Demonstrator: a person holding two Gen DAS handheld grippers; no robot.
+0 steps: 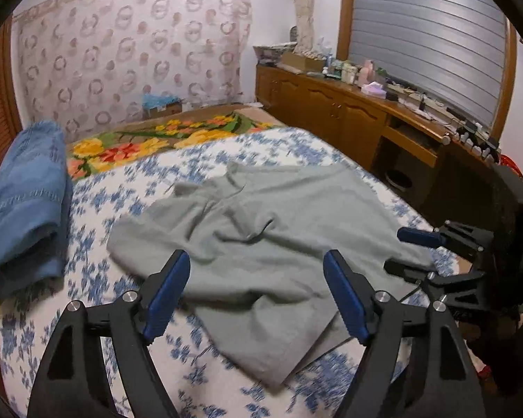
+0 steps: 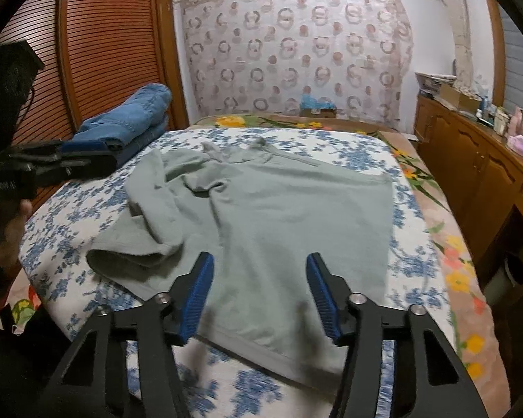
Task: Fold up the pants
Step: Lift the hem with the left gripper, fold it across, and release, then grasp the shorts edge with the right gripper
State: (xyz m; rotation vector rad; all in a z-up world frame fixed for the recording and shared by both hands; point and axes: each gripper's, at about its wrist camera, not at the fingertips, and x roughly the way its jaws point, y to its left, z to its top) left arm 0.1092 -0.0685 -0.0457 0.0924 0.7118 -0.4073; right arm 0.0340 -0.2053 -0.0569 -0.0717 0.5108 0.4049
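A: What does the room look like?

B: A bed [image 2: 331,142] fills the middle of both views, covered with a white spread printed with blue flowers [image 1: 129,188]. A blanket with yellow and orange flowers [image 1: 129,146] shows beyond it, toward the far wall. A patterned curtain [image 2: 296,48] with rings hangs on that wall.

A: And the sides?

B: In the left wrist view a wooden cabinet [image 1: 331,104] runs along the right, its top crowded with small bottles and boxes, with a grey shutter [image 1: 429,28] above. In the right wrist view a slatted wooden door [image 2: 104,41] stands at upper left.

A: Where are the pants?

B: The grey-green pants [image 2: 279,216] lie spread on the bed, mid-frame, with the left part rumpled and folded over. A folded blue garment [image 2: 136,118] sits at the bed's left edge.

A: The tools?

B: The left hand-held gripper [image 1: 256,292] is spread wide over the near edge of the pants, pinching nothing. The right hand-held gripper [image 2: 259,292] stands apart too, partly spread above the cloth, its pads not pressing it.
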